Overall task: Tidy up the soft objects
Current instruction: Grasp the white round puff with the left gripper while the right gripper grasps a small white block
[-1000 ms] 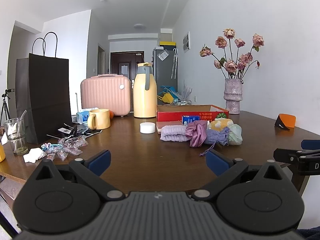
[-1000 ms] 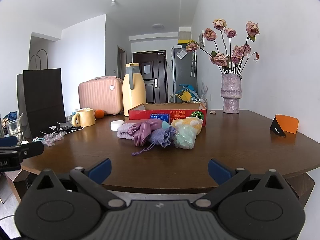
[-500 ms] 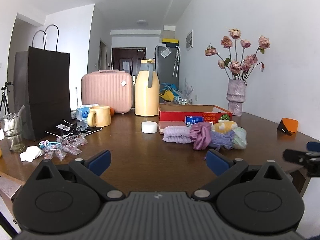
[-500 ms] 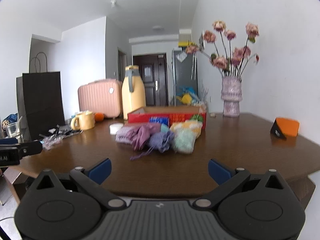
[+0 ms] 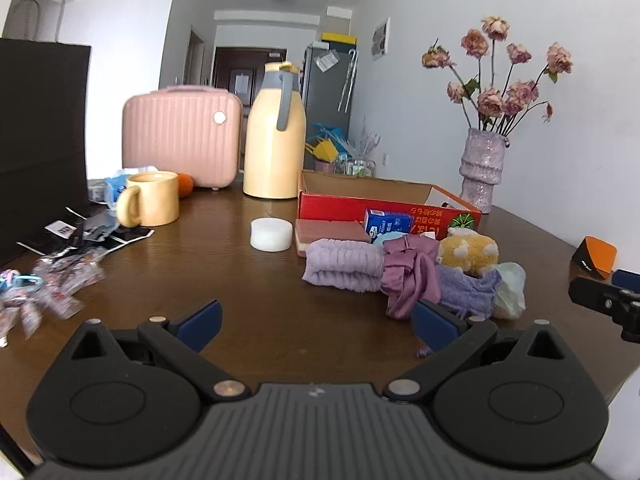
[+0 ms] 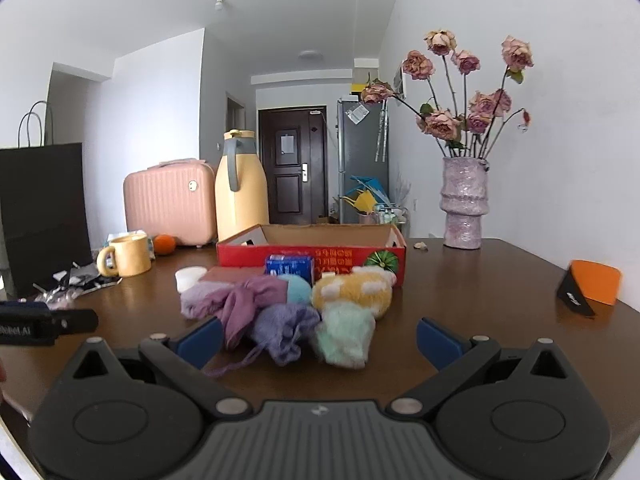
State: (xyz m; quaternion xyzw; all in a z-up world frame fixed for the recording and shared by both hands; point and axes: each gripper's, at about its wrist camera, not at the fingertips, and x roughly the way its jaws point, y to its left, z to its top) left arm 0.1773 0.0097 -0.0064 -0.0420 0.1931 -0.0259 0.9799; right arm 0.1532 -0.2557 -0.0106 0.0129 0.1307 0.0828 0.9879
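Both claws hang wide and empty over the dark tabletop [image 6: 480,288], so the step in hand looks like the approach, before any grasp. The soft objects lie bunched in front of the red cardboard box [image 6: 312,250]: a folded lilac towel [image 5: 342,266], a mauve satin cloth [image 5: 408,276], a purple drawstring pouch [image 6: 282,330], a mint fluffy piece [image 6: 346,332] and a yellow plush [image 6: 354,294], all touching one another. The right claw [image 6: 320,334] faces the heap squarely, with the pouch and the mint piece nearest between its fingers; the left claw [image 5: 316,322] points at bare wood just left of the heap. The next move probably calls for easing the right claw forward onto one nearest piece and closing on that alone, since its neighbours may drag along.
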